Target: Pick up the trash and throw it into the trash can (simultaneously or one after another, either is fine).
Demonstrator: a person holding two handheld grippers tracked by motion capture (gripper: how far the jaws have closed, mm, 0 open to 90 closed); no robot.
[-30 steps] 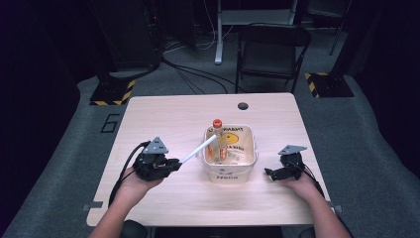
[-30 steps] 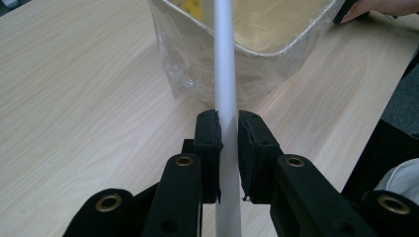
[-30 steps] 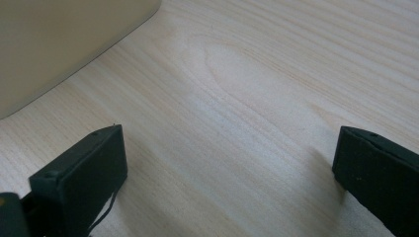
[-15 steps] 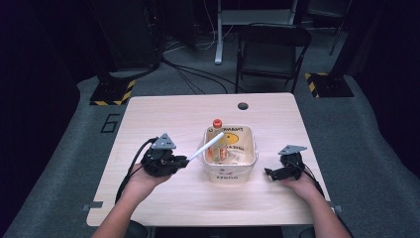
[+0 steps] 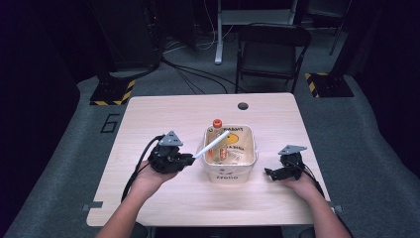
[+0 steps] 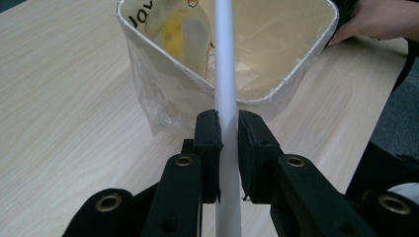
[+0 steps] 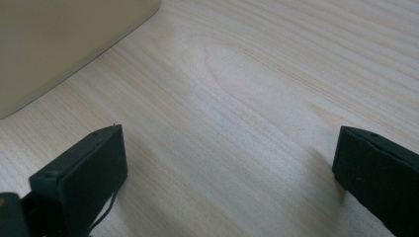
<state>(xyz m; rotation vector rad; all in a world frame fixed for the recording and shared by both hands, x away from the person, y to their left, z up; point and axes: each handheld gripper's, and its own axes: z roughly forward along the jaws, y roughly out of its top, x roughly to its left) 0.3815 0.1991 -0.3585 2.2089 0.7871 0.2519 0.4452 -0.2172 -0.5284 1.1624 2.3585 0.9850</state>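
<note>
1. Jaws of the left gripper (image 5: 190,159) are clamped on a long white plastic tube (image 6: 225,74), which slants up over the near rim of a cream square plastic tub (image 5: 250,159) at the middle of the pale wooden table (image 5: 163,114).
2. Inside the tub stands a clear bottle with an orange cap (image 5: 217,124) and a yellow label.
3. The right gripper (image 7: 230,165) rests on the table just right of the tub, its jaws wide apart with bare wood between them.
</note>
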